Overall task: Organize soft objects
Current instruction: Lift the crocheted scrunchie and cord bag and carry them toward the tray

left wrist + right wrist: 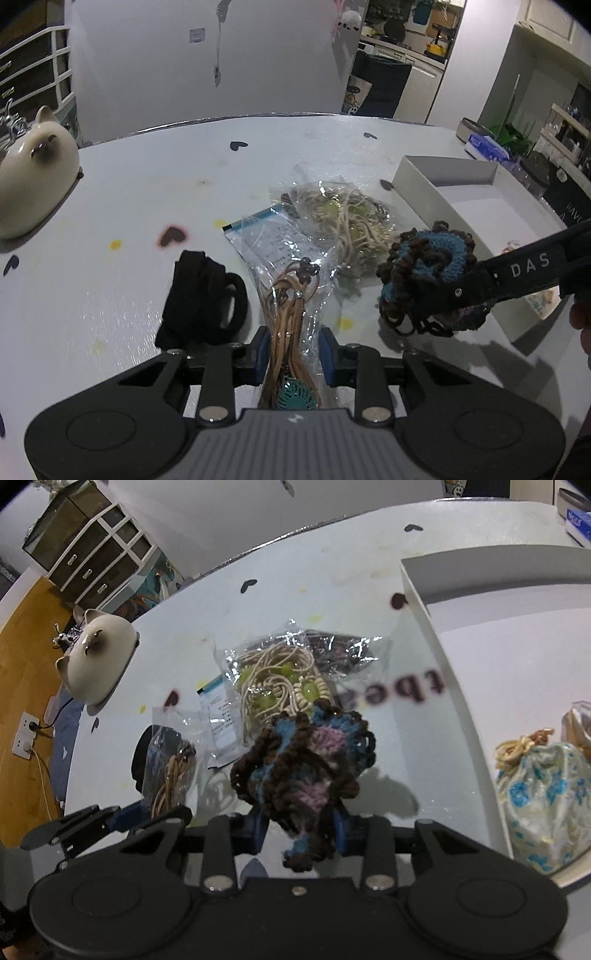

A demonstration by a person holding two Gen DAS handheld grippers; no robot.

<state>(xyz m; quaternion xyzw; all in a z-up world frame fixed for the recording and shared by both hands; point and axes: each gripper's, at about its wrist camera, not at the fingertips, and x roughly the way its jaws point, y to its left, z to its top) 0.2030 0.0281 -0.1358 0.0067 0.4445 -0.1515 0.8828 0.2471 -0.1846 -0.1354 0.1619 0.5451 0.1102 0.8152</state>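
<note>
**Two soft items gripped and lifted; one pouch boxed, more waiting on the table.**

The white box [417,602] at the table's [147,192] right edge already holds a floral drawstring pouch [543,805] in its near end, and little else that shows. The right gripper [301,830] has its jaws closed on a brown, blue and pink crocheted piece [306,760], held above the tabletop just beside the box's left wall, so it looks next to go in. The left gripper [293,356] is pinched narrow on a clear bag of brown cords [291,306] near the front edge. Still loose are the bagged cream-and-green bead necklace [343,218] at mid-table and a black strap [203,295] toward the front left. The box's far end seems bare, though glare hides part of it.
</note>
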